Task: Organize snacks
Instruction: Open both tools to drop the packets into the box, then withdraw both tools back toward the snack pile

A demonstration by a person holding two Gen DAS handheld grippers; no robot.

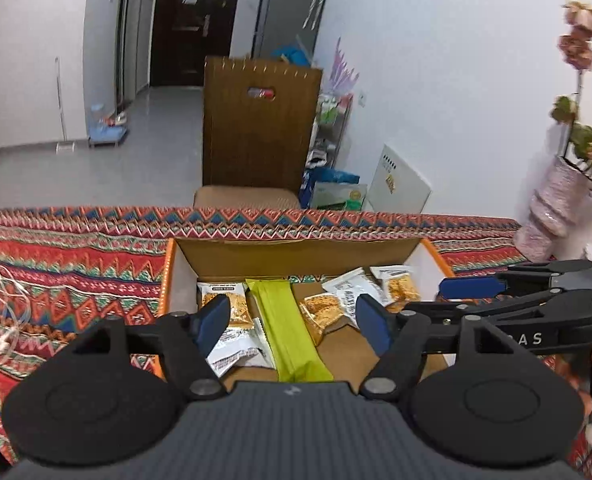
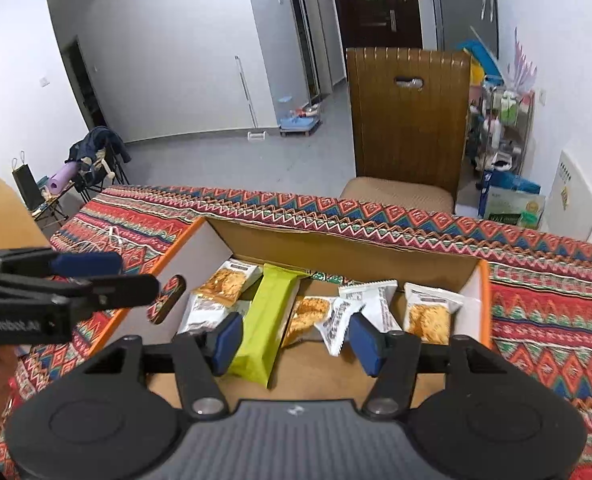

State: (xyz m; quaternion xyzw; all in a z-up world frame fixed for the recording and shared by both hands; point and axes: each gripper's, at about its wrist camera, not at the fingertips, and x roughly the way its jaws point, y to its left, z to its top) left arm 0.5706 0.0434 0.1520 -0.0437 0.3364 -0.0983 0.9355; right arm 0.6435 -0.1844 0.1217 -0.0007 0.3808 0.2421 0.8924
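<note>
Patterned tablecloth [image 1: 76, 264] under snack box [image 1: 296, 250]; left claw [image 1: 296, 326] and right claw [image 2: 296, 340] both apart, empty.

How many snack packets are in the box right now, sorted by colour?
White packets: 6 (two in the middle overlap, so possibly 5)
Green packet: 1
Total: 7, all lying in the cardboard box

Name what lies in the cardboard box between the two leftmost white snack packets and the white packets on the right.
A long lime-green wrapped bar, in both wrist views.
</note>
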